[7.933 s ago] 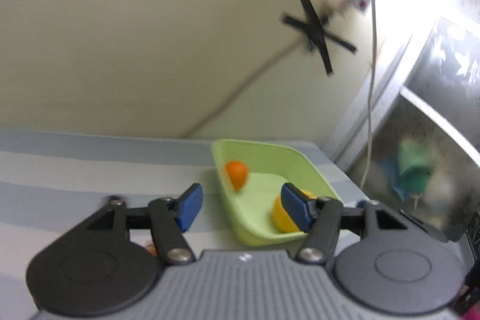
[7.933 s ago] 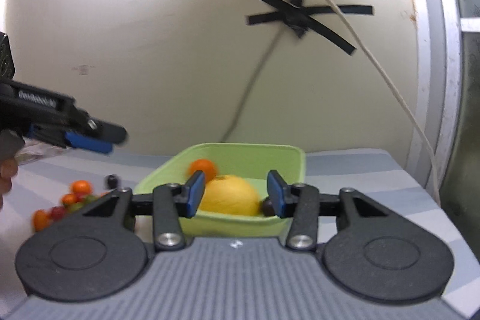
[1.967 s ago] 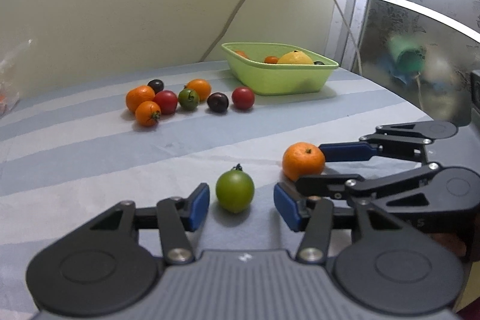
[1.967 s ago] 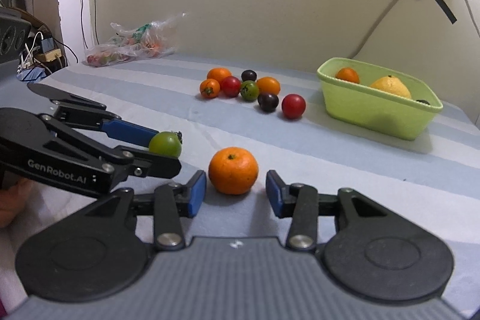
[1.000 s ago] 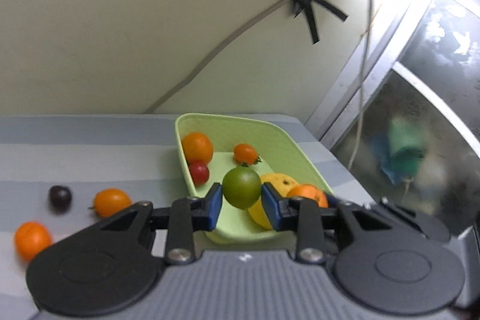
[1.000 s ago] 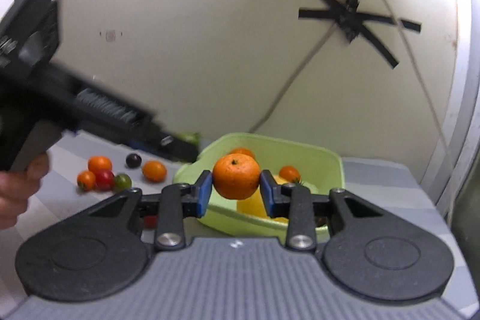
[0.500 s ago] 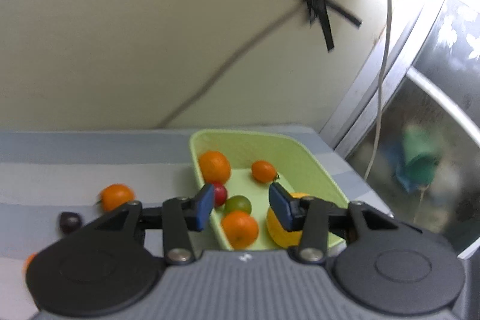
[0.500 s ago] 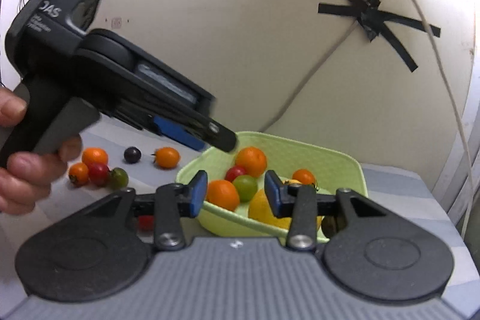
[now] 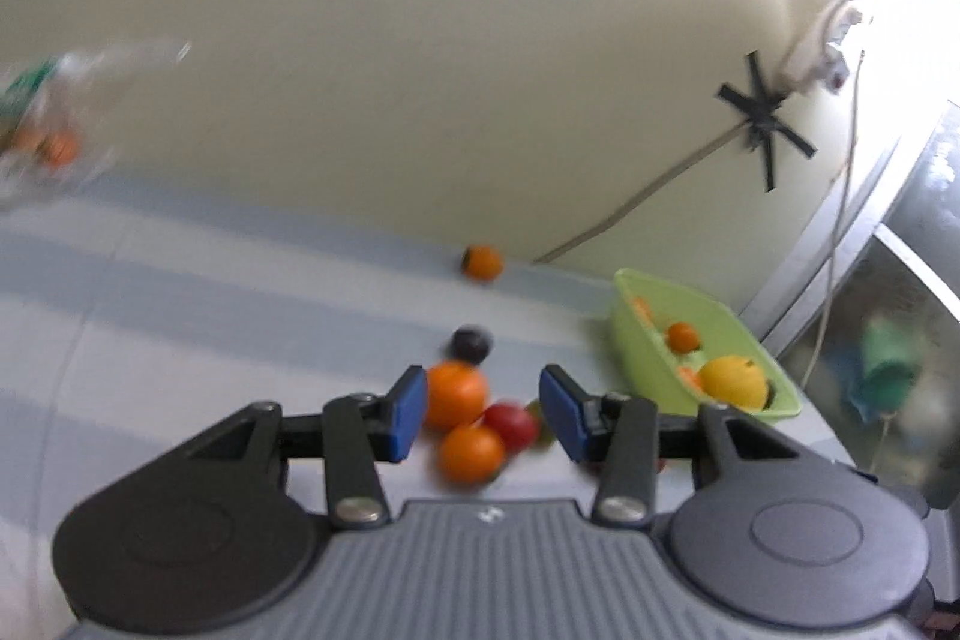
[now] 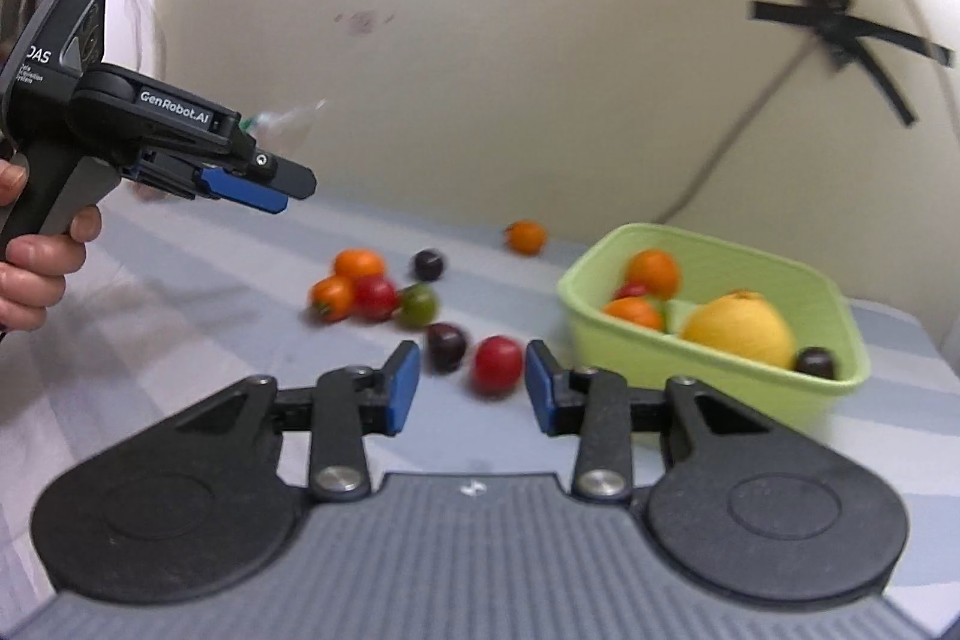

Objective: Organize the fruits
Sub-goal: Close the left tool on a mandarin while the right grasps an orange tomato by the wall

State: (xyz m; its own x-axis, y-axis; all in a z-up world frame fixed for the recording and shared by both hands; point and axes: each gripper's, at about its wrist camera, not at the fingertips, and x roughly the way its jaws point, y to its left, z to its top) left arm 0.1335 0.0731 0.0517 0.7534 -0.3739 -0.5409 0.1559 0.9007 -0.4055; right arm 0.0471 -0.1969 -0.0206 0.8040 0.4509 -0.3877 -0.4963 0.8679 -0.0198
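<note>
A light green tub (image 10: 630,370) at the right holds a big yellow fruit (image 10: 741,331), two oranges, a dark plum and more. Loose fruit lies on the striped cloth to its left. My right gripper (image 10: 471,388) hangs low over a red tomato (image 10: 497,364) and a dark plum (image 10: 446,338); its jaws are closing with nothing between them. My left gripper (image 9: 483,412) is open and empty above an orange fruit (image 9: 456,394), a smaller orange one (image 9: 471,454) and a red tomato (image 9: 510,424). From the right wrist, the left gripper (image 10: 264,187) hovers at the left, held by a hand.
A lone orange fruit (image 10: 525,236) sits near the wall behind the cluster. A blurred plastic bag (image 9: 54,124) lies at the far left. A cable taped to the wall (image 10: 840,28) runs down behind the tub (image 9: 774,400). A window frame stands to the right.
Both grippers have let their fruit fall into the tub and swung left, away from it, over the loose fruit on the cloth. The left one moved farther.
</note>
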